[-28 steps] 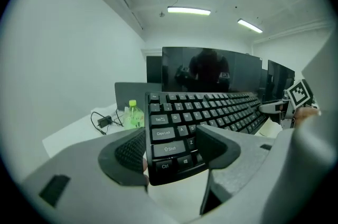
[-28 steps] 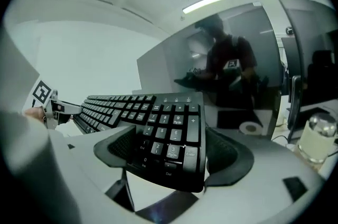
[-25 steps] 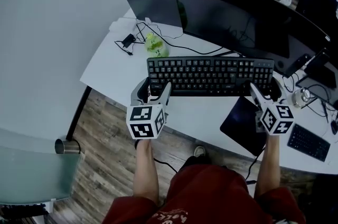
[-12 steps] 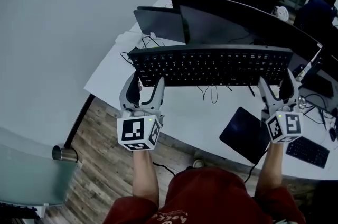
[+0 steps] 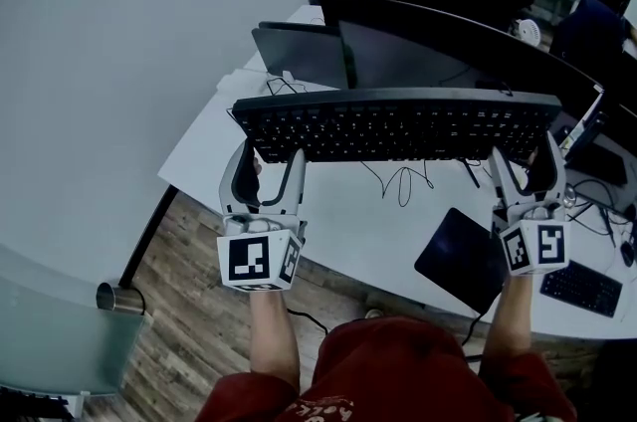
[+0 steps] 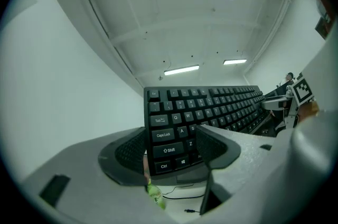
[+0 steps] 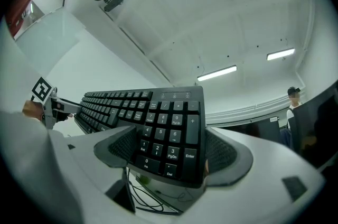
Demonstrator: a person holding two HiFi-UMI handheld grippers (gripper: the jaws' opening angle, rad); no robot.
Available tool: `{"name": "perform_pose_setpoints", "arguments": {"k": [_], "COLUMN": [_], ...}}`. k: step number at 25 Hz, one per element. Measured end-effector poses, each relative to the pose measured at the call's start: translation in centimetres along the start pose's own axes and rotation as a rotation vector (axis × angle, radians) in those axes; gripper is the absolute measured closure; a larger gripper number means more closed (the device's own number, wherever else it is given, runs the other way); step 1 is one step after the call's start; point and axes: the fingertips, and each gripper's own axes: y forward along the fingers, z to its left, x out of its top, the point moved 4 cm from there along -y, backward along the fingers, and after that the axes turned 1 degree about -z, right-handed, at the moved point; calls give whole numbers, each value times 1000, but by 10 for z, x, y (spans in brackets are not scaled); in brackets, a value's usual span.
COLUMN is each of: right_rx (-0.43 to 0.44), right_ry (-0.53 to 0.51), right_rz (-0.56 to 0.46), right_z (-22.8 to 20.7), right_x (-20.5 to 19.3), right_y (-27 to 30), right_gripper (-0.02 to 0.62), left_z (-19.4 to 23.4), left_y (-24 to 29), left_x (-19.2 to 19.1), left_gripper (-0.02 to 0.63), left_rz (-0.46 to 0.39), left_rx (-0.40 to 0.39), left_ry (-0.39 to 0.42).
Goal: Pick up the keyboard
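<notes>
A black full-size keyboard (image 5: 398,124) hangs in the air above the white desk (image 5: 348,221), held level by its two ends. My left gripper (image 5: 267,163) is shut on its left end, the jaws clamping the Shift and Ctrl corner (image 6: 169,151). On the numpad end (image 7: 169,146), my right gripper (image 5: 525,163) is shut as well. The keyboard's cable (image 5: 398,179) dangles down to the desk. In the left gripper view the keyboard (image 6: 211,112) runs off to the right, with the other gripper's marker cube at its far end.
Dark monitors (image 5: 448,32) stand behind the keyboard, a smaller one (image 5: 304,52) at the left. A black mouse pad (image 5: 463,256) lies at front right, a second small keyboard (image 5: 582,286) beyond it. A green bottle (image 6: 154,195) shows below the jaws. A metal cup (image 5: 117,296) sits at lower left.
The keyboard has gone from lying on the desk to being held in the air by both grippers, and over the last half second it rose a little further.
</notes>
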Motion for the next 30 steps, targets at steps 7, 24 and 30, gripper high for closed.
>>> {"name": "perform_pose_setpoints", "arguments": {"k": [7, 24, 30], "right_rx": [-4, -11, -13], "right_ry": [-6, 4, 9], "right_rz": [24, 49, 66], "right_z": [0, -1, 0], "right_x": [-4, -8, -9], "right_y": [7, 9, 9], "right_gripper": [192, 193, 195], "left_z": [3, 4, 4], "left_y": [9, 11, 12], "left_x": [-6, -9, -10], "left_gripper": [304, 304, 304], "left_rz": [26, 60, 79], "left_rx": [-5, 2, -3], "left_ry": [-10, -11, -15]}}
